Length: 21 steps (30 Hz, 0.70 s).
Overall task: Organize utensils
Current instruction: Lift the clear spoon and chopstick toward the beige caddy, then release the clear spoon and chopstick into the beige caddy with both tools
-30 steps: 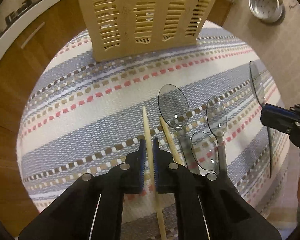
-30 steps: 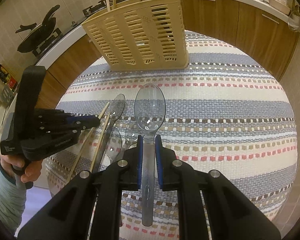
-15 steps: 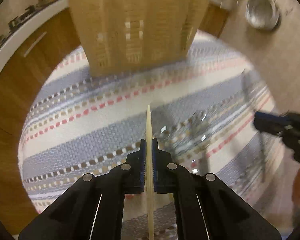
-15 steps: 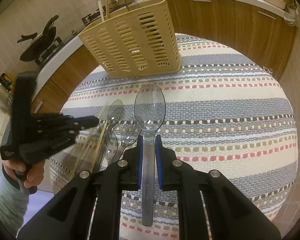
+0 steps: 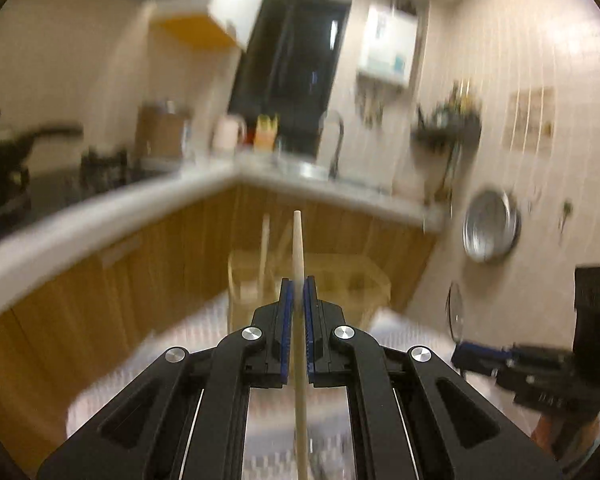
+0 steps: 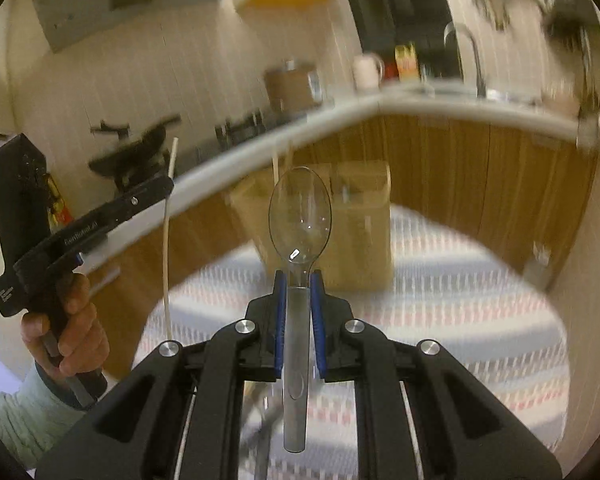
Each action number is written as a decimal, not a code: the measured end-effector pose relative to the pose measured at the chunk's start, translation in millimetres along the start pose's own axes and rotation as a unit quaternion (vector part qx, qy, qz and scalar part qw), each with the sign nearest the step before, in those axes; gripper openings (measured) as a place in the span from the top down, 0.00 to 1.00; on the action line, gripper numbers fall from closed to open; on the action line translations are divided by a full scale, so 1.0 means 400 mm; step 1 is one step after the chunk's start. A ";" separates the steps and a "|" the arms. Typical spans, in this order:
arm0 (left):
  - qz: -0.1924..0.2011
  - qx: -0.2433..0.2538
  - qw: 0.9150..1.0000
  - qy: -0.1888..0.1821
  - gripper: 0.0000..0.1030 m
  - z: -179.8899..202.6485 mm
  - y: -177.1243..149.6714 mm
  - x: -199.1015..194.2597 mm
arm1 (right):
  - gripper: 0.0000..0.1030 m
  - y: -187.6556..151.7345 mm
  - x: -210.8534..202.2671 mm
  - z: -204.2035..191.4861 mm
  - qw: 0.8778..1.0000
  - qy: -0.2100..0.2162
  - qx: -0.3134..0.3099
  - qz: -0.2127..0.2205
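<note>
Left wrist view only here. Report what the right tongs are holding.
Observer: The right tongs are shut on a clear plastic spoon, pads on its handle, bowl pointing forward toward the beige basket.
Operator: Now describe my chopstick from the side.
Observer: The chopstick stands nearly upright in the left tongs, with a long stretch hanging below them.
Operator: Say who holds the left tongs.
Observer: A hand in a pale sleeve grips their handle.

i count one chopstick (image 5: 299,257) in my left grip, two more standing in one basket (image 6: 364,216), one clear spoon (image 6: 300,216).
</note>
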<state>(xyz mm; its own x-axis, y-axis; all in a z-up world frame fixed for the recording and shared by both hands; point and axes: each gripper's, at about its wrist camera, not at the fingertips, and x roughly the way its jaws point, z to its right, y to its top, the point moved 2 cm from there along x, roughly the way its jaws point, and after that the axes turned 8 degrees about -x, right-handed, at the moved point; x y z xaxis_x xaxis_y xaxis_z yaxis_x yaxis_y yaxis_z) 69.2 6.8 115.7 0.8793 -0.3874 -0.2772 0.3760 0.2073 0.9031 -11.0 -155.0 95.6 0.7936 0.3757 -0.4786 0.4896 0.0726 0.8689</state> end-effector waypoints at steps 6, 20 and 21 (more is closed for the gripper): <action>0.122 0.000 0.992 0.001 0.97 0.061 0.108 -0.005 | 0.90 0.136 0.025 0.029 0.994 -0.043 -0.002 0.096; 0.195 -0.009 0.981 0.023 0.97 0.025 0.163 0.159 | 0.90 0.258 0.214 0.101 0.969 -0.132 -0.068 0.197; 0.195 -0.006 0.980 0.027 0.97 0.019 0.156 0.168 | 0.90 0.255 0.231 0.108 0.970 -0.131 -0.069 0.194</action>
<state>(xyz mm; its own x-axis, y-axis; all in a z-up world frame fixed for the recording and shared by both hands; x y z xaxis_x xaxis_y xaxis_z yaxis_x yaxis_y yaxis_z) 149.7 -13.1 155.9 0.9710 -0.2284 0.0711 0.0115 0.3412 0.9399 127.8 -153.0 134.7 0.9818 0.1525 -0.1129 0.0978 0.1028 0.9899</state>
